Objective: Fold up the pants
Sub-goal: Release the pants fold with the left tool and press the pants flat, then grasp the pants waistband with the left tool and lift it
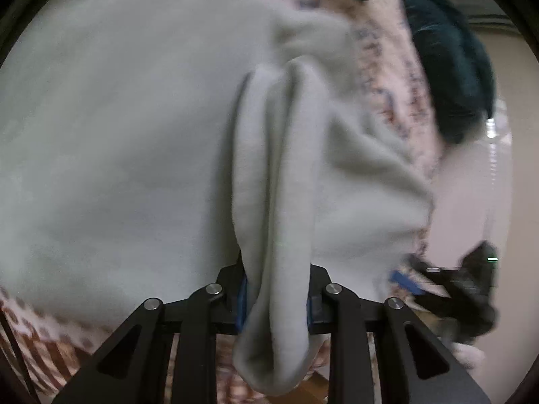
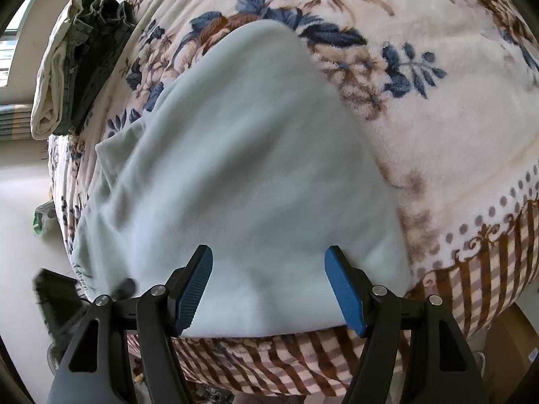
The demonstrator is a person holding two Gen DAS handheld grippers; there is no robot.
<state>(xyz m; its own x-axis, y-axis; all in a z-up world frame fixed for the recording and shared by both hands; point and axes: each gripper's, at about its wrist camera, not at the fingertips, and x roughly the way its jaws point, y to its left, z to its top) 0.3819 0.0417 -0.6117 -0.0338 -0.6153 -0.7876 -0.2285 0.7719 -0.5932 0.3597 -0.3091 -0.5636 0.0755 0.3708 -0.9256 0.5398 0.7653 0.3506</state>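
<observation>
While left gripper [image 1: 274, 299] fingers pinch bunched pale-grey pants [image 2: 235, 168], right gripper [image 2: 269, 289] fingers gape apart.

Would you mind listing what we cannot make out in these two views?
- Left wrist view: the left gripper pads are buried under the bunched pants.
- Left wrist view: motion blur smears the right gripper and the dark clothes.
- Right wrist view: the pants' near edge is covered by the right gripper.
- Right wrist view: the blanket hides the surface beneath.

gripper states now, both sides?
Left gripper: closed on a bunched fold of the pale grey pants.
Right gripper: open over the pants, gripping nothing.
</observation>
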